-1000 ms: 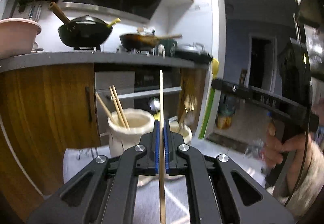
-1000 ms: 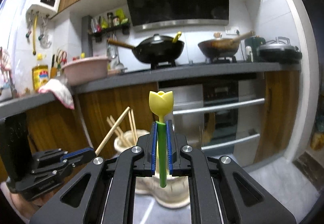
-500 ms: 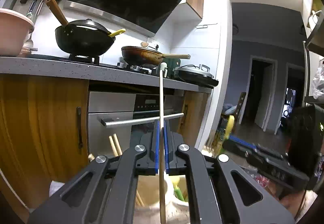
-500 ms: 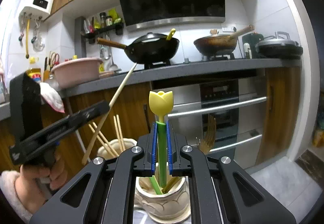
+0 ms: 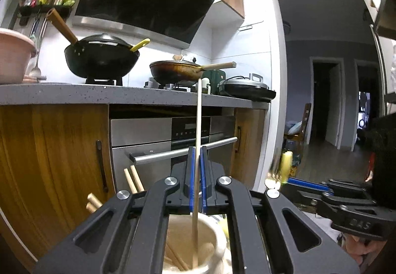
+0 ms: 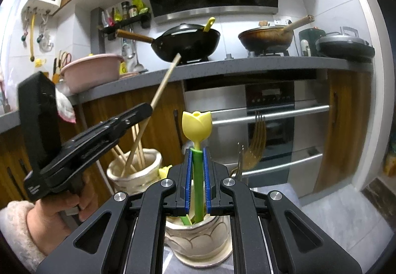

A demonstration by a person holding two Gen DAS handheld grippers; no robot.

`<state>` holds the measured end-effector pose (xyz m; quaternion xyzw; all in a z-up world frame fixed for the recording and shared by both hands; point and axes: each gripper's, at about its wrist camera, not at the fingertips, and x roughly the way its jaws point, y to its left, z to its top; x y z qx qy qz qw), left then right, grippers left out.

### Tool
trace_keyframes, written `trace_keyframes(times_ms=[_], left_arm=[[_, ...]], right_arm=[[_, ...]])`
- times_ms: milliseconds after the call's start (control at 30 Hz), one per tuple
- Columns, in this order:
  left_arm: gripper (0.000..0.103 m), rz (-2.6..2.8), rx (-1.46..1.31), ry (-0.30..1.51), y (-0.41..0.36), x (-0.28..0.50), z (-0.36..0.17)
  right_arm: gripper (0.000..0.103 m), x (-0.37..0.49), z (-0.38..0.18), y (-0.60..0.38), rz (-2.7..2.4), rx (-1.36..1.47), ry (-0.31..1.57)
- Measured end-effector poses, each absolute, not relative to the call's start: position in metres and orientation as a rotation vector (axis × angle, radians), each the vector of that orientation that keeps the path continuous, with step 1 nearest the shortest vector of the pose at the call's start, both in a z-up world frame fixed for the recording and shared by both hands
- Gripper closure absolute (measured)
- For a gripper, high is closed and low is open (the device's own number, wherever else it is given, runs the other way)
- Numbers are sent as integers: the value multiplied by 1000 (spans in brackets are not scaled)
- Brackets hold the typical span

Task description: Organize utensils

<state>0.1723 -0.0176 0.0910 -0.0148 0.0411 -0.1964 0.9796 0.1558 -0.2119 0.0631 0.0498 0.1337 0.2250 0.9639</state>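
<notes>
Left wrist view took the cream ceramic chopstick pot (image 5: 198, 244) as its landmark, low in the middle of the picture. Left of the pot, the tops of several pale wooden chopsticks (image 5: 133, 181) stuck up past the black frame. Directly above the pot, the left gripper (image 5: 196, 180) had its blue-padded fingers (image 5: 191, 175) closed on a long, thin wooden chopstick (image 5: 198, 130), which stood nearly upright with its lower end down inside the pot. Right of the pot, the right gripper (image 5: 309, 186) reached in from the side, a blurred yellow-green shape at its tip (too smeared to name from this view).

Right wrist view showed the same chopstick pot (image 6: 135, 171) left of centre, with the left gripper (image 6: 146, 109) leaning over it and the long chopstick (image 6: 163, 83) slanting down into it among the other chopsticks (image 6: 138, 147). Just right of that pot sat a second cream ceramic pot with a scalloped pattern (image 6: 198, 239), the two close together. Over this second pot, the right gripper (image 6: 196, 180) was pressed shut on the green stem of a yellow tulip-shaped plastic utensil (image 6: 196, 125), its flower end up and its stem reaching down into the pot. Right of the second pot, a golden metal fork (image 6: 256, 140) stood tines up.
</notes>
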Motion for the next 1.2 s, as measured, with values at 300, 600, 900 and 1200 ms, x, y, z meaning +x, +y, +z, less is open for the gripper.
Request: trace_keyframes(times_ms=[300,600,900,1200], left_arm=[[99,-383,-34,160,-5,133,74],[99,-366,-62,247,7,129,58],[99,-362,-47,246,8,124,56],[99,-354,-31,250,10,108,51]], right_arm=[[93,154,49,-207,475,92,321],[93,158,35,-203,459,73,370],[90,161,26,-201,465,50,408],[77,138,26,-207,442,34,375]])
